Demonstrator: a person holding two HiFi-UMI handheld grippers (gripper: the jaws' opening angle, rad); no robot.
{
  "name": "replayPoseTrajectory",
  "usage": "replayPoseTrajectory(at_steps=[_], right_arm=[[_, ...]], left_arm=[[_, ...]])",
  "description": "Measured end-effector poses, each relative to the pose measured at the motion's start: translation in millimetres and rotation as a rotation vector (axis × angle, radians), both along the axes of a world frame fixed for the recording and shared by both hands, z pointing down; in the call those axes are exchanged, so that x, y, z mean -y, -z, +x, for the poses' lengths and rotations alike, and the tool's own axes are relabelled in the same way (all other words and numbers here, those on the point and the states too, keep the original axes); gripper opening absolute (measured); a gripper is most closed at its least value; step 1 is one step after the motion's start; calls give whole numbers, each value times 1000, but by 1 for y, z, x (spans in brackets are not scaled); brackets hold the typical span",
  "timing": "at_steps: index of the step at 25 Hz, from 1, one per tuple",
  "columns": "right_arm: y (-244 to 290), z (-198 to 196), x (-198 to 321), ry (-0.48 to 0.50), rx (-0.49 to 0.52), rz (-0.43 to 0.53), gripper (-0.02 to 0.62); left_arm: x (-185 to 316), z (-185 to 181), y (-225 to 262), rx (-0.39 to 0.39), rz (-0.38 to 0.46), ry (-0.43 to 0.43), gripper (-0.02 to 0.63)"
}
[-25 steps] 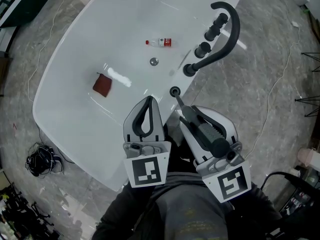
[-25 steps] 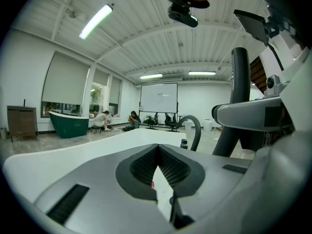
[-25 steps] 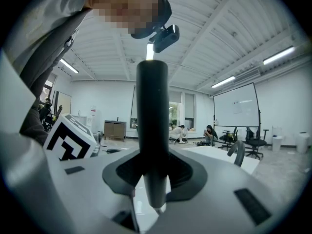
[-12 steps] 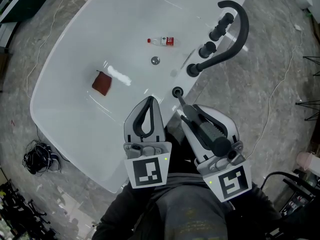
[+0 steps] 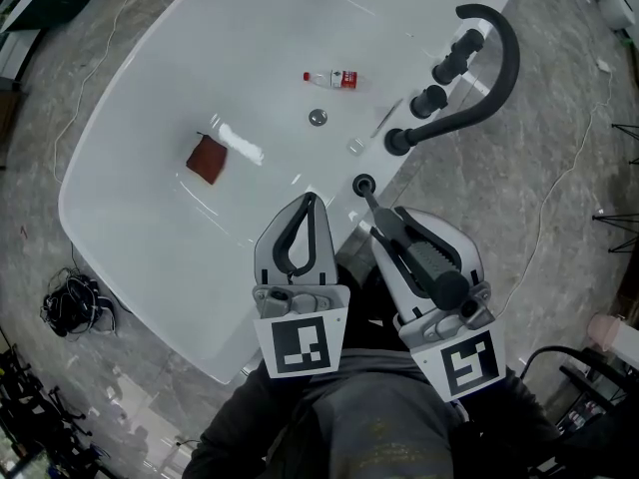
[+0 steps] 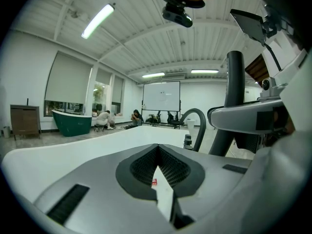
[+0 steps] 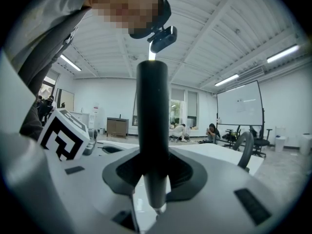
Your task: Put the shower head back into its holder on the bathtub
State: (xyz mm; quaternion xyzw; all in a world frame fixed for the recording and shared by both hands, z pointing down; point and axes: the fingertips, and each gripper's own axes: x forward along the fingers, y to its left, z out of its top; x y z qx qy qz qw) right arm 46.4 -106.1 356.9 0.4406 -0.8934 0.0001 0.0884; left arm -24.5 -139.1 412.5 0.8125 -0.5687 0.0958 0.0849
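The right gripper (image 5: pixel 389 226) is being pressed shut on the black shower head (image 5: pixel 426 262), whose shaft is being pinched between the two white jaws. In the right gripper view the shower head is being shown standing upright through the jaws, with its narrow end reaching down past them. In the head view that narrow end is being pointed at the holder (image 5: pixel 362 183), a round black socket on the near rim of the bathtub (image 5: pixel 130 198). The tip is being held just beside the socket; whether the two are touching cannot be told. The shower head is not yet being seated in its holder.

The left gripper (image 5: pixel 309 204) is being held just beside the right one, over the same rim. Its jaws are being pressed together at the tips, and nothing is being gripped between them.

Farther along the rim, past the holder, a curved black faucet (image 5: pixel 504 78) and two black knobs (image 5: pixel 431 101) are being shown. Inside the white tub, a drain (image 5: pixel 318 117), a small bottle (image 5: pixel 332 78) lying on its side and a dark red square thing (image 5: pixel 207 159) are being seen, well apart from one another. The tub is being surrounded by a grey stone floor (image 5: pixel 559 198), where a bundle of black cables (image 5: pixel 68 305) is lying at the left.
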Motion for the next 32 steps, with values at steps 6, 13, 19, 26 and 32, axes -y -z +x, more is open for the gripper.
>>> replayPoseTrajectory(at_steps=[6, 13, 19, 26, 32], right_arm=[[-8, -3, 6, 8, -3, -11, 121], [-21, -2, 13, 12, -6, -28, 121], [-29, -4, 17, 7, -5, -36, 121], [-40, 1, 20, 3, -6, -43, 121], [-49, 0, 27, 9, -7, -51, 121]], left_arm=[[3, -3, -7, -1, -13, 6, 2], [8, -5, -17, 6, -25, 11, 2], [13, -2, -23, 6, -27, -6, 2], [15, 3, -34, 12, -31, -18, 2], [21, 2, -42, 12, -39, -14, 2]])
